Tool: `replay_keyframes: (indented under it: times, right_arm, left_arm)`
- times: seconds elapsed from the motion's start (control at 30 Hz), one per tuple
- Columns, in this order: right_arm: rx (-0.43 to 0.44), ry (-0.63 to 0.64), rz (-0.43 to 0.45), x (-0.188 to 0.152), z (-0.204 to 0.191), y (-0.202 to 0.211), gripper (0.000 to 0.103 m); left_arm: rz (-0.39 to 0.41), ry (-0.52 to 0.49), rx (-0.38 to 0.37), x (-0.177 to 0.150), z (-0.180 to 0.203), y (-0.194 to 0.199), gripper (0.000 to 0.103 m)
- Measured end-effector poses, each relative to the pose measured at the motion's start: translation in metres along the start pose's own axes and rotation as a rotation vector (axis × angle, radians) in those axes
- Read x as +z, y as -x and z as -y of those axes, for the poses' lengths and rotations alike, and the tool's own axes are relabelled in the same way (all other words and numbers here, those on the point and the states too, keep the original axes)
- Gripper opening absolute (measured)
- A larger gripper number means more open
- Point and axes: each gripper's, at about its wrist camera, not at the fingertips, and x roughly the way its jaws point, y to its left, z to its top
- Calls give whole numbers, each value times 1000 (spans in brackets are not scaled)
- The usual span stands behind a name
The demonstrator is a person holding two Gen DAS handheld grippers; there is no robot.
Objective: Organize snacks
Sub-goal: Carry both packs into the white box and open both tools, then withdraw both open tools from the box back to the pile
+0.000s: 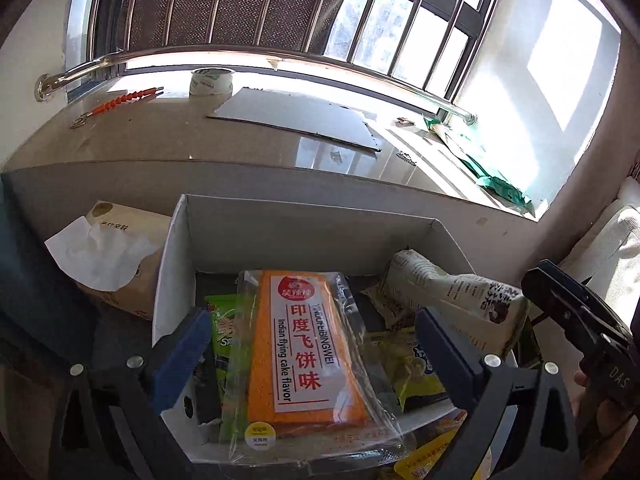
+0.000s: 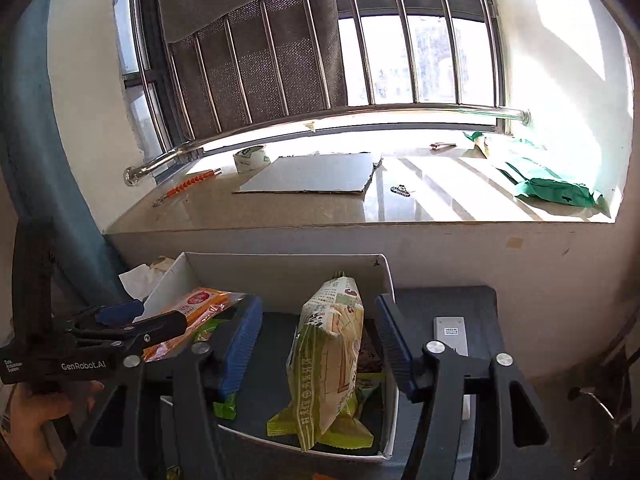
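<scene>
A white cardboard box (image 1: pixel 280 228) holds the snacks. An orange packet (image 1: pixel 304 344) labelled "Indian flying cake flavor" lies flat in it, over a green packet (image 1: pixel 222 332). My left gripper (image 1: pixel 314 354) is open, its blue pads on either side of the orange packet without touching it. A cream and green snack bag (image 2: pixel 328 360) stands on end in the box (image 2: pixel 288 276), resting on yellow-green packets. My right gripper (image 2: pixel 318 346) is open around that bag, with both pads apart from it. In the right wrist view the left gripper (image 2: pixel 152 318) appears at the left, held by a hand.
A tissue pack (image 1: pixel 112 248) sits left of the box. A white remote (image 2: pixel 451 334) lies on the dark table right of it. Behind is a stone sill with a tape roll (image 1: pixel 211 81), a cardboard sheet (image 1: pixel 296 118), an orange tool (image 1: pixel 128 99) and a green bag (image 2: pixel 552 188).
</scene>
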Motion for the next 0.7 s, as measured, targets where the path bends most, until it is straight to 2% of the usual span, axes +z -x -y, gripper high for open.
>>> replay_keyframes:
  times: [0.03,0.17,0.27,0.43,0.57,0.7]
  right_arm:
    - [-4,12,8,-3,0,2,103]
    - [-15,51,14,-9,-1,17,103]
    - [22,39,21,-12,-1,31,103]
    - [56,65,60,-24,-7,64,103]
    - [85,85,78,-44,-12,93,103]
    - [133,70,89,-77,-12,122,103]
  left_arm:
    - [4,-7,-7,-2,-1,2,103]
    - [40,1,6,-6,-5,16,103]
    - [64,4,5,-10,-6,32,103]
    - [121,-63,-24,-21,2,74,103]
    - [175,-127,-13,-45,10,114,103]
    - [219,-183,-30,-83,15,150,103]
